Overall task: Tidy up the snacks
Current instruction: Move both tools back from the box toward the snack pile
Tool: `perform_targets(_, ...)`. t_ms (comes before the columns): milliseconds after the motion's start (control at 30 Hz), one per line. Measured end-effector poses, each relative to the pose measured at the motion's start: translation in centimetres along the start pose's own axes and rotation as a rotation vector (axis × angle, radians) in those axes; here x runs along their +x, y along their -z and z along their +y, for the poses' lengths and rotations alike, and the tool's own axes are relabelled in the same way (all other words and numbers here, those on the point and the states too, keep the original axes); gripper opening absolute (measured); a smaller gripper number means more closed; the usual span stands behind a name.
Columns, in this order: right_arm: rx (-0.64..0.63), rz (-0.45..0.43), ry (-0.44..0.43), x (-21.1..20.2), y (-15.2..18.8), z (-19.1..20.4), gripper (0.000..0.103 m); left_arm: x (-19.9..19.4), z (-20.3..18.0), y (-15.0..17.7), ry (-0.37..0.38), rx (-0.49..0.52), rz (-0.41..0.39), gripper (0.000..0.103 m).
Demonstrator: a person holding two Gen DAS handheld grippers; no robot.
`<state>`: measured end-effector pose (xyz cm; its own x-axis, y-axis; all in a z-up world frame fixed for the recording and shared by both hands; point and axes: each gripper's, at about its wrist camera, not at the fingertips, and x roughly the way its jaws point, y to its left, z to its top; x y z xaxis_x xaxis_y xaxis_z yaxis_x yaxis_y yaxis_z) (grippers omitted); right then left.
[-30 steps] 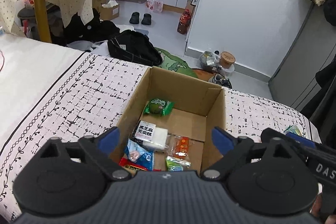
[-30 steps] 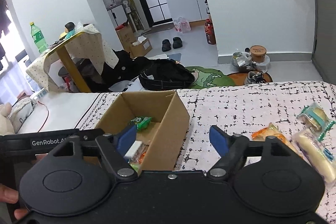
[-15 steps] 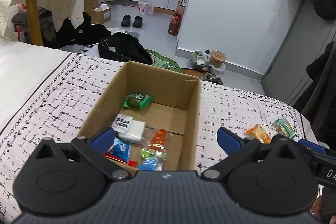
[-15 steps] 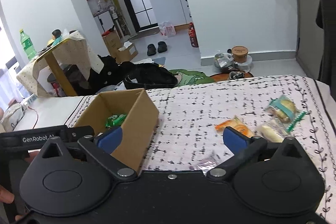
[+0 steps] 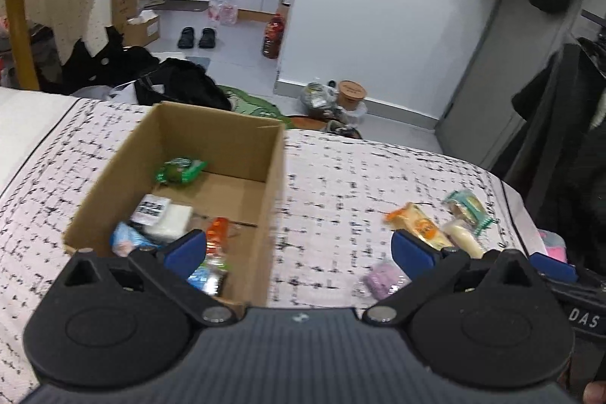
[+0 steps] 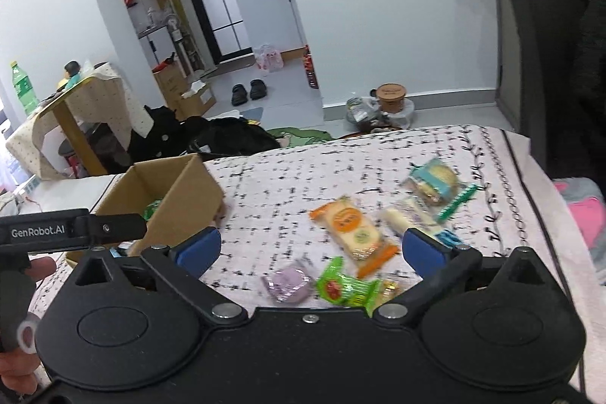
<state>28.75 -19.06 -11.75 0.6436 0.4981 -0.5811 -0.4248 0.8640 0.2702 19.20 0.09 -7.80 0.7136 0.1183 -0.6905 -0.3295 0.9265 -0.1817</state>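
My cardboard box (image 5: pixel 272 184) is plain brown, matt and unprinted. The bed cover (image 6: pixel 303 173) under it looks like soft woven cloth, white with black stitch-like marks. The snack packets (image 6: pixel 354 233) are glossy plastic film that catches the light. My right hand-held gripper (image 6: pixel 308 248) is matt black plastic with smooth blue pads (image 6: pixel 422 248) and shiny metal pivot screws.

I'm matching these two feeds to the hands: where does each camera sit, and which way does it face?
Left wrist: on the left gripper, facing forward and down at the cardboard box; its open fingers show, with a fingertip at the lower right corner.
Right wrist: on the right gripper, facing the loose snacks on the bedspread; open fingers and a hand show.
Shared: box, orange packet, purple packet.
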Motion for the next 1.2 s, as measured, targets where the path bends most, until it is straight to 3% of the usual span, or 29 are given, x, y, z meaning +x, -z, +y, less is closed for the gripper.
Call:
perform_targets(533,0.008,0.045,0.075,-1.0,2.4,-4.3,0.102,3.2,-4.2,2.1,0.070,0.034,0.065,0.102)
perform_targets(800,0.024,0.084,0.073,0.0,3.6,-6.1,0.085,5.5,-5.9,3.3,0.105,0.053,0.095,0.099)
perform_targets(967,0.021,0.095,0.065,0.7,3.8,-6.2,0.077,7.4,-6.4,3.7,0.100,0.061,0.116,0.089)
perform_targets(1133,0.028,0.104,0.070,2.0,3.7,-5.9,0.069,9.7,-6.3,4.2,0.088,0.048,0.147,0.071)
perform_targets(1200,0.050,0.110,0.082,2.8,3.7,-5.9,0.066,10.6,-6.4,4.4,0.088,0.042,0.148,0.068)
